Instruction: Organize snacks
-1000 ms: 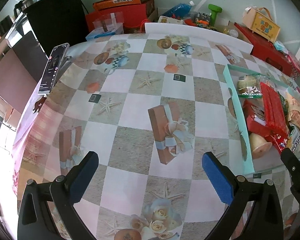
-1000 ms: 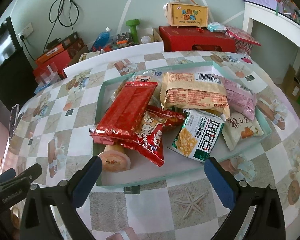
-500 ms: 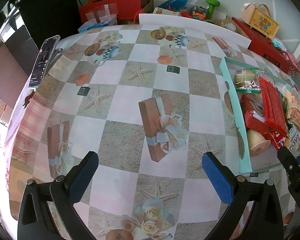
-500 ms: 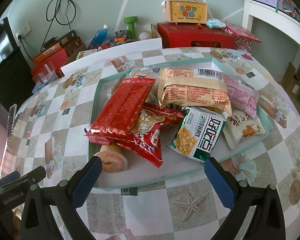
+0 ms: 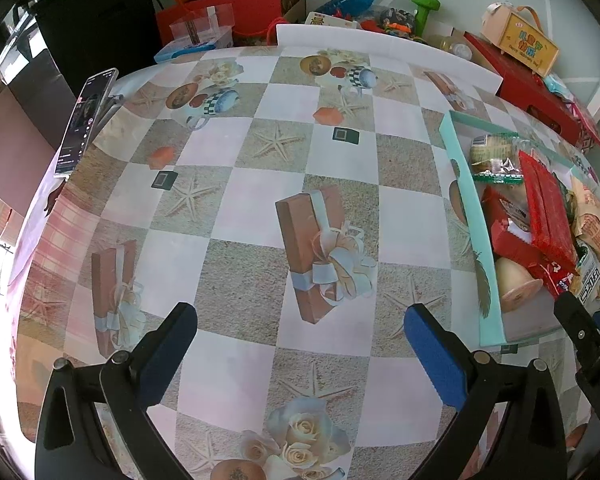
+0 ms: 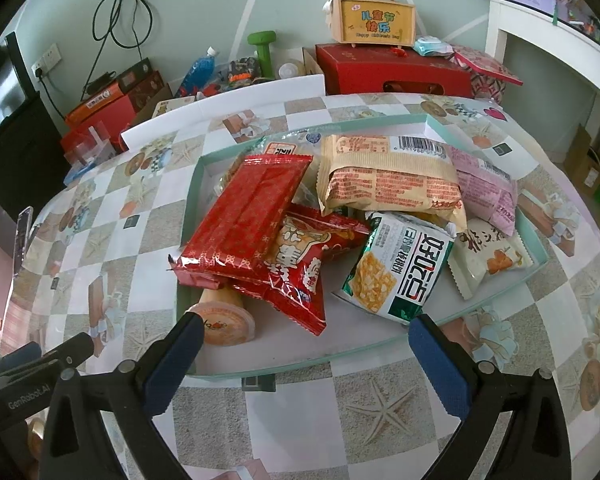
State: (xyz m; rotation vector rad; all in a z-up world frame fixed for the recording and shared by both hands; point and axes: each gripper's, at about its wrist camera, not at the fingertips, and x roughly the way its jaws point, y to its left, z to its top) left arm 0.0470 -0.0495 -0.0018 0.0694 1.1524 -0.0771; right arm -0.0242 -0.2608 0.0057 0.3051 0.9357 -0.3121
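Note:
A shallow teal tray (image 6: 188, 216) holds several snack packs: a long red pack (image 6: 248, 216), a red bag (image 6: 300, 272) under it, a green-and-white pack (image 6: 400, 268), a tan pack (image 6: 388, 176), a pink pack (image 6: 488, 188), a cream pack (image 6: 488, 256) and an orange jelly cup (image 6: 224, 320). My right gripper (image 6: 306, 356) hangs open over the tray's near rim, holding nothing. In the left wrist view the tray (image 5: 466, 200) lies at the right. The left gripper (image 5: 298, 344) is open above bare tablecloth, left of the tray.
A phone (image 5: 86, 120) leans at the table's far-left edge. A white board (image 5: 384, 46) stands along the back edge. Behind it sit red boxes (image 6: 396, 70), a green dumbbell (image 6: 264, 50), a blue bottle (image 6: 198, 68) and a yellow carry box (image 6: 374, 20).
The left gripper has pulled back and tilted slightly, so the table pattern has shifted left in its view. The right gripper has moved closer to the tray's near rim. Both stay open.

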